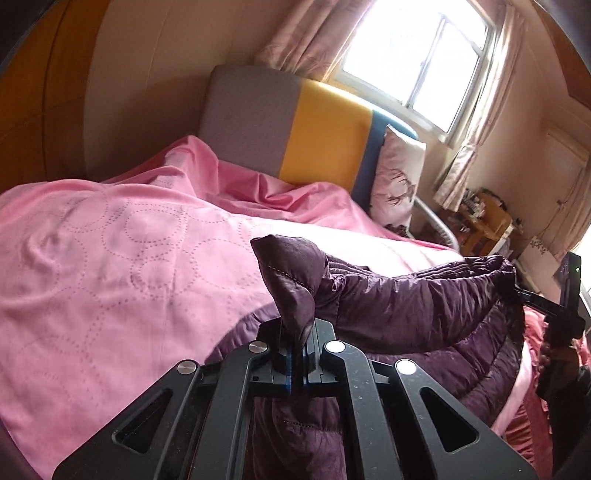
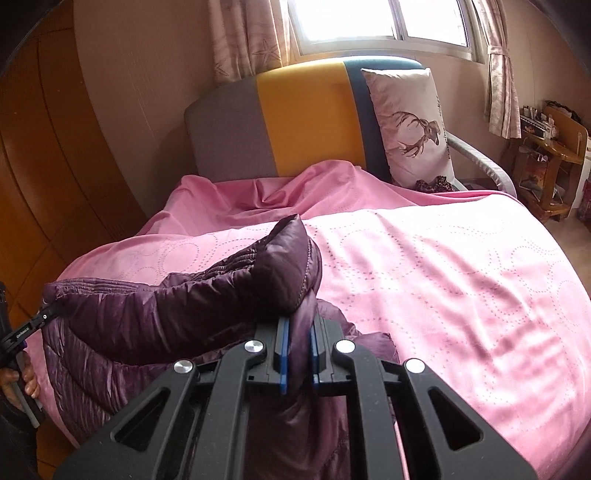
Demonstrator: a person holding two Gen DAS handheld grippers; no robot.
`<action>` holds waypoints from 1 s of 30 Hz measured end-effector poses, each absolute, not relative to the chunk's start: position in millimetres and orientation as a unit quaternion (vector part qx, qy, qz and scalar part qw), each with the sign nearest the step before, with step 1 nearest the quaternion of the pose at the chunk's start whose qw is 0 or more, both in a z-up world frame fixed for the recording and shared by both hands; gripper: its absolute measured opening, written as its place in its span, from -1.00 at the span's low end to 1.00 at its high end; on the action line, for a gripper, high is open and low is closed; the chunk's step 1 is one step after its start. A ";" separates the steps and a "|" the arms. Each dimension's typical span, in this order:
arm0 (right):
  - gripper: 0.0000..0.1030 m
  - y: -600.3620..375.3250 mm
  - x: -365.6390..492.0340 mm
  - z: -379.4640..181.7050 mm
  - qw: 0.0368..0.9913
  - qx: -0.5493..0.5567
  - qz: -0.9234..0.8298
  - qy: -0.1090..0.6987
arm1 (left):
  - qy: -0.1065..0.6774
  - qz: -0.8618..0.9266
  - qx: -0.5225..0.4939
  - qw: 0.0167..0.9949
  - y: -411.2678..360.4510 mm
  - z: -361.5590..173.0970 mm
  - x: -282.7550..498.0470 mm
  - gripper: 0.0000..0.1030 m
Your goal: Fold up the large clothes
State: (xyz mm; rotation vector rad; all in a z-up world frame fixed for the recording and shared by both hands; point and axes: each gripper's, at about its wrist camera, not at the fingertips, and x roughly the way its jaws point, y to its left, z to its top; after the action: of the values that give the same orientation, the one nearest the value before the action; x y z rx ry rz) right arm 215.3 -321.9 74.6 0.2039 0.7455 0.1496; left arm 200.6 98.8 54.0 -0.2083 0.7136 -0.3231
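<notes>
A dark purple quilted down jacket [image 1: 406,310] lies on the near part of a pink bedspread [image 1: 110,258]. My left gripper [image 1: 297,339] is shut on one corner of its edge, which bulges up above the fingers. My right gripper [image 2: 299,332] is shut on the other corner of the jacket [image 2: 166,306]. The edge stretches raised between the two grips, and the rest of the jacket hangs down onto the bed. The right gripper [image 1: 524,291] shows at the right edge of the left wrist view, the left gripper [image 2: 48,314] at the left edge of the right wrist view.
The pink bedspread [image 2: 443,277] covers the bed up to a grey, yellow and blue headboard [image 2: 303,122]. A deer-print pillow [image 2: 410,125] leans there. Wooden wardrobe [image 2: 44,166] on the left, wooden desk [image 2: 550,147] at the right, window [image 2: 369,22] behind.
</notes>
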 end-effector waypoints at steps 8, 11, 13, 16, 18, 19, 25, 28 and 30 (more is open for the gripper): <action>-0.78 -322.7 283.9 -6.2 0.890 0.108 0.024 0.443 | 0.436 -0.109 -0.085 0.889 92.5 -16.7 262.6 -0.96; -0.70 -325.4 296.7 -35.0 0.877 0.111 0.017 0.467 | 0.457 -0.103 -0.079 0.880 90.2 -40.0 271.0 -0.96; -0.69 -322.4 300.9 -49.8 0.874 0.103 0.013 0.475 | 0.461 -0.100 -0.074 0.879 87.0 -49.6 272.0 -0.96; -0.68 -318.0 302.1 -64.2 0.876 0.093 0.013 0.473 | 0.456 -0.090 -0.058 0.883 79.1 -59.3 270.4 -0.95; -0.68 -319.4 301.3 -66.1 0.874 0.100 0.015 0.476 | 0.455 -0.082 -0.050 0.886 76.5 -59.9 269.8 -0.94; -0.68 -320.9 300.6 -65.4 0.873 0.102 0.016 0.477 | 0.455 -0.081 -0.048 0.885 77.6 -57.6 270.4 -0.94; 0.17 -339.2 268.8 -34.2 0.880 0.139 0.031 0.454 | 0.437 -0.024 -0.065 0.897 104.5 -33.8 246.1 0.47; 0.33 -353.7 236.2 -20.5 0.884 0.161 0.047 0.436 | 0.435 -0.045 -0.149 0.887 132.4 -28.6 217.1 0.47; 0.39 -365.9 211.1 -19.8 0.881 0.185 0.058 0.432 | 0.435 -0.063 -0.195 0.877 145.2 -30.8 194.5 0.47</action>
State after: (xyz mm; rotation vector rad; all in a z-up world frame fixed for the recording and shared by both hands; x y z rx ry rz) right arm 211.1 -365.9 -19.8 0.3851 0.9000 0.1205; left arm 194.5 145.2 -30.8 -0.4064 0.9069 -0.1305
